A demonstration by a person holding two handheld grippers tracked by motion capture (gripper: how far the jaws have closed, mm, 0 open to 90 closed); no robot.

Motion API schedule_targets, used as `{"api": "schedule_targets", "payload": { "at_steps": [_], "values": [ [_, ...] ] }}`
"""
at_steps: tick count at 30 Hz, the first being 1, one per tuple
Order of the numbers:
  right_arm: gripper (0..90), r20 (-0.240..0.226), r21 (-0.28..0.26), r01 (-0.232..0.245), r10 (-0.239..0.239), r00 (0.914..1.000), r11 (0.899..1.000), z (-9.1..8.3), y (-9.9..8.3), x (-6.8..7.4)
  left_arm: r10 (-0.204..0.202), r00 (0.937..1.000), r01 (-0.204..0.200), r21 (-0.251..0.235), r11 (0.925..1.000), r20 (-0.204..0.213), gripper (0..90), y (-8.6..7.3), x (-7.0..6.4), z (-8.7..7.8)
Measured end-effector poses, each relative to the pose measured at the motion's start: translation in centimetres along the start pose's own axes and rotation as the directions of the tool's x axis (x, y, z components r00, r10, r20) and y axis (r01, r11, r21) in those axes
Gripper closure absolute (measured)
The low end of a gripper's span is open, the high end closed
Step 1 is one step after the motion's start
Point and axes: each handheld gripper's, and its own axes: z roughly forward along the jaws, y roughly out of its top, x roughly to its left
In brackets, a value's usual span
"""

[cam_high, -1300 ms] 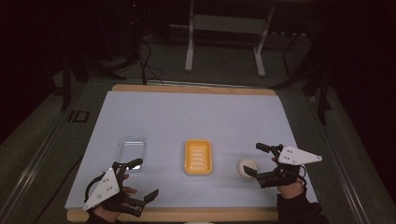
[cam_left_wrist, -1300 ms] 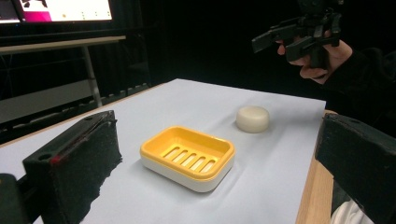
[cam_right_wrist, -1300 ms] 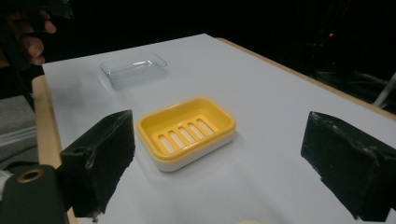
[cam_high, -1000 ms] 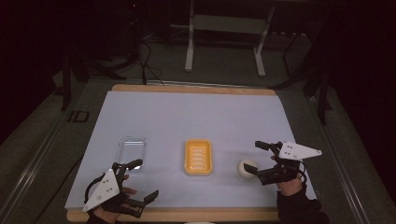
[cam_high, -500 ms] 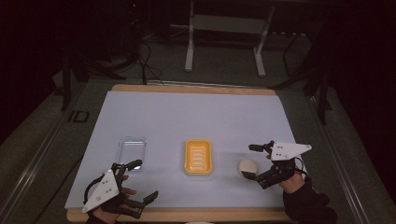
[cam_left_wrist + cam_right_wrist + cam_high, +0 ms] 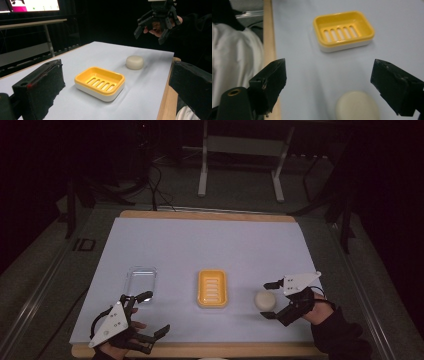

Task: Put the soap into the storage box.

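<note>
Two tools: your right tool [image 6: 274, 299] hangs with its jaws spread wide to either side of the soap bar [image 6: 265, 299], not yet touching it; your left tool [image 6: 148, 312] waits released near the front edge of the tabletop [image 6: 210, 245], holding nothing.
Soap position: it lies flat on the tabletop just beside the yellow soap dish [image 6: 212, 288], on the dish's right.
Handling: you can expect a small, stiff, light puck, probably slick on its rounded edge, so a hard squeeze could squirt it out.
Grip: take it across the widest part, low on the sides, with both jaws square to it.
Clear lid [image 6: 140, 280]: its edges are faint against the tabletop.
Cut off: the right gripper view crops the near part of the soap, so you cannot judge the height above it there.
</note>
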Motion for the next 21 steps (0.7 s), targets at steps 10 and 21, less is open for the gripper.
{"api": "schedule_targets", "payload": {
  "at_steps": [10,21],
  "values": [
    [12.6,-0.069,0.123,-0.047,0.056,0.9960,0.991,0.30,0.31,-0.65,0.003,1.0000,-0.003,0.003,1.0000,0.003,0.1,-0.01,-0.04,0.03],
    [12.1,-0.063,0.240,-0.053,0.070,0.9955,0.969,0.22,0.45,-0.96,0.003,1.0000,-0.003,0.010,0.9999,0.007,0.1,-0.06,-0.09,0.17]
  ]
}}
